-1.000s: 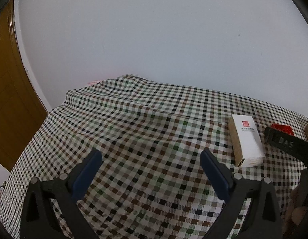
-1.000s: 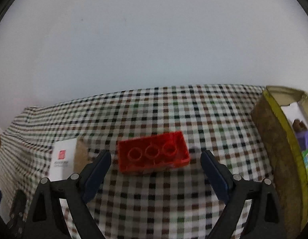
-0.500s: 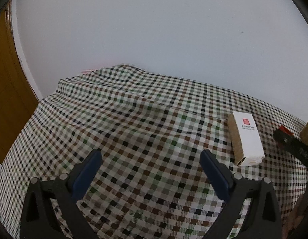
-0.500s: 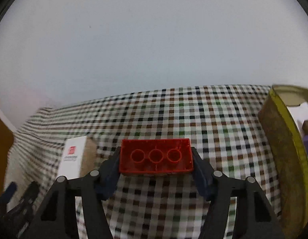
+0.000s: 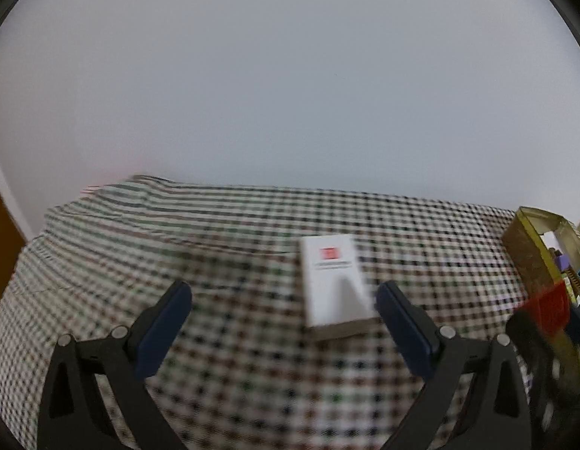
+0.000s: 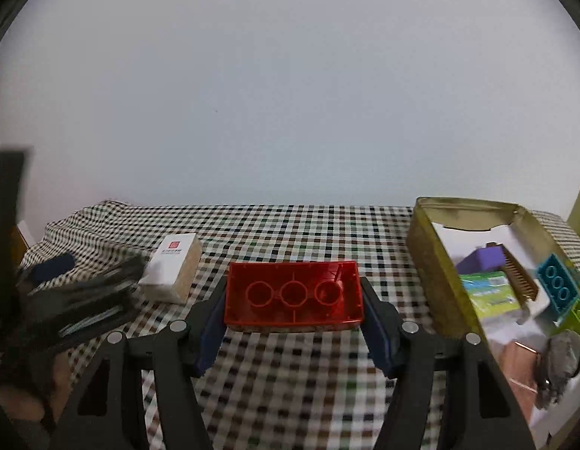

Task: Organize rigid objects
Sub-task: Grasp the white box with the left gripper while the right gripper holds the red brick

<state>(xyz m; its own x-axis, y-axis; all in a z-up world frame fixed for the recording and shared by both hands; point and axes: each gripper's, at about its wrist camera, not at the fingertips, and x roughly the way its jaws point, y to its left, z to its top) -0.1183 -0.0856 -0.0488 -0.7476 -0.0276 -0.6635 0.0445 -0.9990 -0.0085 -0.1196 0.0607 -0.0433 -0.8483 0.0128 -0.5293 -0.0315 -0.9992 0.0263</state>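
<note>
Red brick (image 6: 293, 295), hollow underside, three rings, translucent

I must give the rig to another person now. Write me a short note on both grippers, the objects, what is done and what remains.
Right gripper: shut on the red brick, held above the checked tablecloth.
Left gripper: open, holding nothing, aimed at the white carton lying on the cloth.
The gold box, at the right, already holds a teal brick and other items.
Left: probably put the red brick into the box, then the carton.
</note>
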